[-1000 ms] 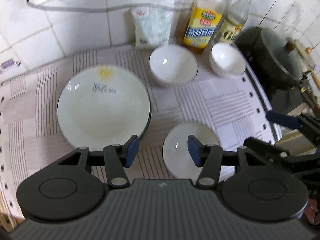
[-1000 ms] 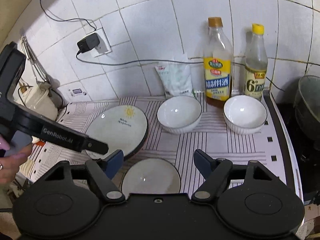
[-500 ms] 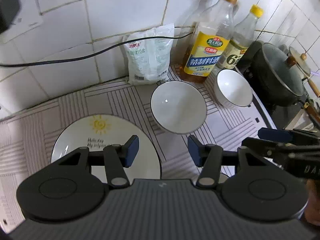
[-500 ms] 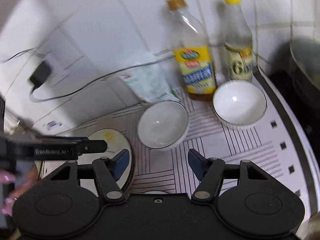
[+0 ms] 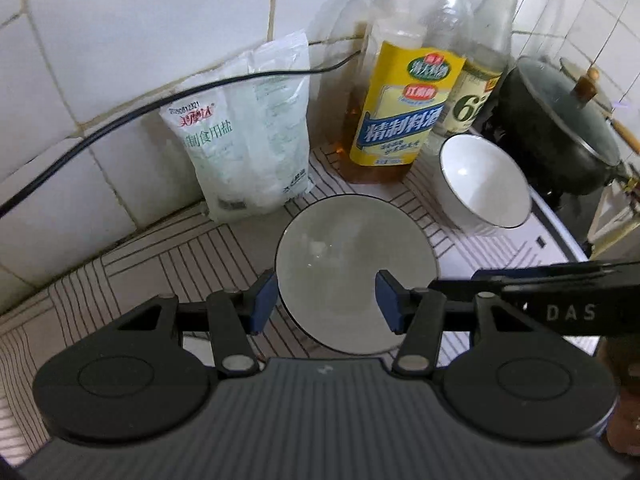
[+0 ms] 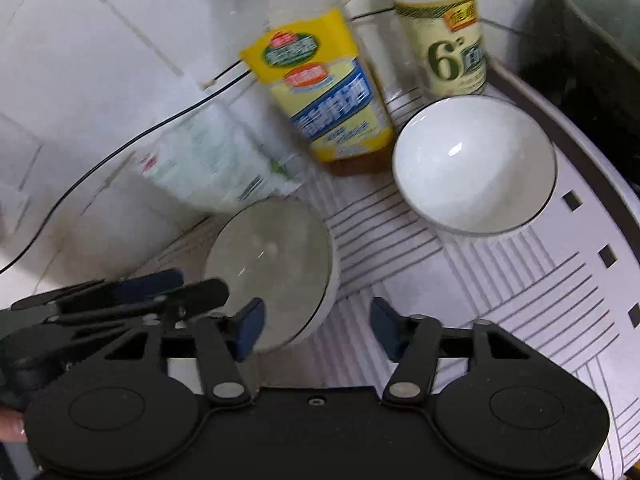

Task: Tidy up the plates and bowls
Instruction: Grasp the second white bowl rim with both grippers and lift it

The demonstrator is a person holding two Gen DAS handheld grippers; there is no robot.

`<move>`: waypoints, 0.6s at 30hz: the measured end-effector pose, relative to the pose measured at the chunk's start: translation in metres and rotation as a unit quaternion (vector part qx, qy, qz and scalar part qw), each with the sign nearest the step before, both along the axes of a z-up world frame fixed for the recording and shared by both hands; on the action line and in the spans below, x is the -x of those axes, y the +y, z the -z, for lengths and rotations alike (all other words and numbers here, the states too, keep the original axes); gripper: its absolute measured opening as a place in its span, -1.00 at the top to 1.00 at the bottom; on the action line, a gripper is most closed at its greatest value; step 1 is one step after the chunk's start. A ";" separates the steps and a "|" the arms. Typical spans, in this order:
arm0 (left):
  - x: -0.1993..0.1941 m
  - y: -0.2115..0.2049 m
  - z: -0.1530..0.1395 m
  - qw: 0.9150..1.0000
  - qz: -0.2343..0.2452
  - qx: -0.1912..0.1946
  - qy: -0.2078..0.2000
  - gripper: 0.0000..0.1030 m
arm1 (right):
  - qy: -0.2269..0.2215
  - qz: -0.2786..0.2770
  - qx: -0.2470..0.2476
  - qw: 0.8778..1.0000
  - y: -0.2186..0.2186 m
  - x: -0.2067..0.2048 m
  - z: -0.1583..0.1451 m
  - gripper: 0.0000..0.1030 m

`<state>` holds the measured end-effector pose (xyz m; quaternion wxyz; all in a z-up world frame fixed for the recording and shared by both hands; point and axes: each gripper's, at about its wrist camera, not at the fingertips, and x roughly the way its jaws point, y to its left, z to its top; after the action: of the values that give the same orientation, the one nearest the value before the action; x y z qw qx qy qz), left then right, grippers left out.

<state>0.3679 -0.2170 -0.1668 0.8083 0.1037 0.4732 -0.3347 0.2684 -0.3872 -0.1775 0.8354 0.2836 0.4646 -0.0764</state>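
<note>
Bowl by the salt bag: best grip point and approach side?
Take the near bowl by its near rim, coming from above and the front: it sits upright and open, one finger inside, one outside. The salt bag and oil bottle crowd its far side.

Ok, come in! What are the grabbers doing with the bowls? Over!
Left gripper open over the near bowl, not gripping. Right gripper closing, nothing between its jaws. Far bowl untouched. Bottles and salt bag close behind.

Counter is wearing a striped mat (image 5: pixel 192 264). Sitting on it: near bowl (image 5: pixel 354 268), far bowl (image 5: pixel 484 184), salt bag (image 5: pixel 244 136) leaning on the tiled wall, yellow-label bottle (image 5: pixel 400 112), second bottle (image 5: pixel 476 88) beside it.
</note>
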 end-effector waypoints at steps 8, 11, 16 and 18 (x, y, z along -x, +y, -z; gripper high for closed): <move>-0.028 -0.005 0.021 0.999 0.004 -0.032 0.028 0.05 | 0.008 0.035 -0.009 0.999 0.003 -0.011 0.023 0.17; -0.028 -0.006 0.023 0.999 0.023 -0.036 0.025 0.01 | 0.009 0.046 -0.038 0.998 -0.002 -0.011 0.031 0.74; -0.024 -0.010 0.026 0.999 0.028 -0.043 0.018 0.37 | 0.009 0.057 -0.034 0.998 -0.006 -0.010 0.034 0.83; -0.023 -0.011 0.028 0.998 0.028 -0.045 0.023 0.59 | 0.013 0.065 -0.049 0.997 -0.010 -0.010 0.039 0.83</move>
<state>0.3905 -0.2280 -0.1949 0.7822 0.1457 0.5031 -0.3373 0.2780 -0.3974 -0.2161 0.8076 0.3525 0.4593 -0.1119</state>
